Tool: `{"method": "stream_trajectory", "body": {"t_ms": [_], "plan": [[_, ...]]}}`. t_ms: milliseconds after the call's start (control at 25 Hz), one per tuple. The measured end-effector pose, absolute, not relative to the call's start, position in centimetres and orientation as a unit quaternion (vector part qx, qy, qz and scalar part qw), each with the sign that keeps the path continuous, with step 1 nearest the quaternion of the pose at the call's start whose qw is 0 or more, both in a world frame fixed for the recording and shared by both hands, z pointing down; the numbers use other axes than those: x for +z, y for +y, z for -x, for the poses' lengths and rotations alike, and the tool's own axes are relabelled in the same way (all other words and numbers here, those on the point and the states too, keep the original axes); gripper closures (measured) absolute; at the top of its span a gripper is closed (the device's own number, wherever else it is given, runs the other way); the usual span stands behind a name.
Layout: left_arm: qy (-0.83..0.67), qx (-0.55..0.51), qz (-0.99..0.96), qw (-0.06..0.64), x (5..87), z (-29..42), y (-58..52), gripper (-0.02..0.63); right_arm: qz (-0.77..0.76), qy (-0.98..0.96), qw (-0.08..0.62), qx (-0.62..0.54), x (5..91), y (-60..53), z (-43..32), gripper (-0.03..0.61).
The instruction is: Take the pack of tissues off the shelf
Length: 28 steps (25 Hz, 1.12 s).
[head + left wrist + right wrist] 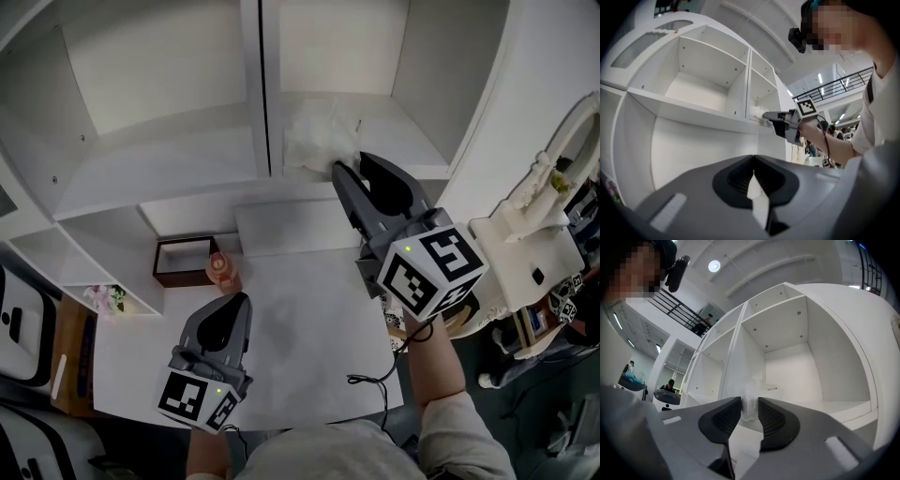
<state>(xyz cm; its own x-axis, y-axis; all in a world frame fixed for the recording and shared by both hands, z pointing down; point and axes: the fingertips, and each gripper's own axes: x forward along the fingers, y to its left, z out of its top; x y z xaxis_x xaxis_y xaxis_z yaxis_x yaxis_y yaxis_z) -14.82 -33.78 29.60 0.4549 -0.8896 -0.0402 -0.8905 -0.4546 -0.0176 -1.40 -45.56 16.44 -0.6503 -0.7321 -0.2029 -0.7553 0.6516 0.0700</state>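
Note:
The pack of tissues (316,141), white and crinkled, lies at the front left of the right-hand shelf compartment (403,141), beside the divider. My right gripper (352,165) is raised to the shelf edge with its tips just at the pack. In the right gripper view the pack (752,397) shows in the gap between the jaws, whose pads stand apart and do not press it; the right gripper (749,403) is open. My left gripper (239,300) hovers low over the table, shut and empty. In the left gripper view its jaws meet at the tip (753,157), with the right gripper (769,116) beyond.
A white table (309,319) stands below the shelf unit. On its far left are a dark brown open box (185,260) and a small orange-topped object (221,270). A side shelf holds flowers (105,298). A cable (375,380) trails near the table's right edge.

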Motion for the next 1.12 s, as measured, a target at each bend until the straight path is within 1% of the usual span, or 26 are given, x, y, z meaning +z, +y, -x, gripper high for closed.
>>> {"method": "stream_trajectory", "body": {"t_ms": [120,240,560,1120], "plan": [[0.522,0.013,0.852,0.019,29.6,15.0,-33.8,0.614,0.406,0.907,0.084,0.074,16.4,-45.3,1.6,0.543],[0.522,0.012,0.853,0.017,29.7,15.2,-33.9,0.614,0.402,0.908,0.087,0.084,16.2,-45.0,1.7,0.569],[0.515,0.014,0.857,0.015,29.8,15.2,-33.9,0.614,0.404,0.904,0.087,0.114,15.8,-43.8,1.7,0.575],[0.475,0.021,0.88,0.014,29.9,13.7,-33.5,0.614,0.439,0.885,0.086,0.132,15.6,-40.4,-0.5,0.575]]}}
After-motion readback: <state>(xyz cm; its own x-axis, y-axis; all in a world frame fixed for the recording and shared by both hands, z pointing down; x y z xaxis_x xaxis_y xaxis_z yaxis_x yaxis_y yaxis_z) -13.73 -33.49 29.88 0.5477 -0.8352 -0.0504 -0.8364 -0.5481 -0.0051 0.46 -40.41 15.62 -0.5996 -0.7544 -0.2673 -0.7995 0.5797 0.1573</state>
